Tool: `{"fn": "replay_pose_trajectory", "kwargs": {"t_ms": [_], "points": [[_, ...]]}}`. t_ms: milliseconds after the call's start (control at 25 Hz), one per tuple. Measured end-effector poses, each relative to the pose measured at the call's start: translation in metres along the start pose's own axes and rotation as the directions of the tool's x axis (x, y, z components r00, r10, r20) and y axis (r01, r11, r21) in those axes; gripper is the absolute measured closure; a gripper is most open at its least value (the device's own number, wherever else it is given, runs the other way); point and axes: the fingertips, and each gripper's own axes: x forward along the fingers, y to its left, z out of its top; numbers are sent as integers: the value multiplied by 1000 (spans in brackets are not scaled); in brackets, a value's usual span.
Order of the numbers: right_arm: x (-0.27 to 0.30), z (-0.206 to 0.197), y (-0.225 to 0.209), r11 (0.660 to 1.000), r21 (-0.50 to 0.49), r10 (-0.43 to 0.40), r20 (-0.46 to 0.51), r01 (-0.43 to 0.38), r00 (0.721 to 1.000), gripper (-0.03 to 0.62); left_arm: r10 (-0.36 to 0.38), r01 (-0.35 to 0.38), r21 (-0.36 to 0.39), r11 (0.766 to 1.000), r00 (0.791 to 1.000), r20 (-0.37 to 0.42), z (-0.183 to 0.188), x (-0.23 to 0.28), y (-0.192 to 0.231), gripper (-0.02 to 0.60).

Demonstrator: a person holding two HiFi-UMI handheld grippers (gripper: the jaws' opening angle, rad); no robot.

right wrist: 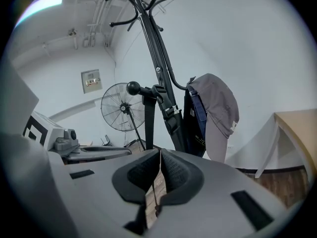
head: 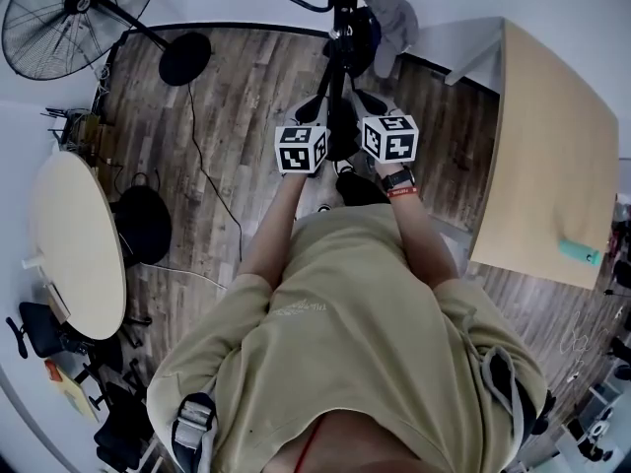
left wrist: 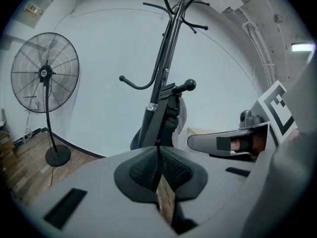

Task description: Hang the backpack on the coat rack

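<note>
The black coat rack [head: 342,13] stands right in front of me, its pole [left wrist: 161,90] rising to curved hooks. A dark backpack [right wrist: 196,117] hangs on the rack's far side under a grey cap [right wrist: 218,105]. One black strap [right wrist: 148,125] runs down from a ball-tipped hook [right wrist: 132,88] to my right gripper [right wrist: 159,157], whose jaws are closed with a thin edge of strap in the seam. My left gripper [left wrist: 158,155] is shut on a buckled strap [left wrist: 163,115] below the same hook [left wrist: 189,85]. Both marker cubes, left gripper [head: 301,149] and right gripper [head: 390,138], flank the pole.
A standing fan [head: 79,8] with a round base [head: 184,57] is at the back left, its cable trailing over the wood floor. A round table [head: 74,244] and a black bag [head: 143,223] lie to the left. A wooden table [head: 552,146] stands on the right.
</note>
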Motion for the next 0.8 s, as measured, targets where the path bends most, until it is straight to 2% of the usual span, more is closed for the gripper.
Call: {"fn": "replay_pose_trajectory", "kwargs": {"t_ms": [440,800], "points": [[-41,18,0,999,4,-49,95,49,994,576,-11,4,64,998,995,96,33,-38,-17,555],[-92,52,16,996,-34,-75,209,84,975,576,-17,-10,142,990,983,183,67,-85,-28,555]]}}
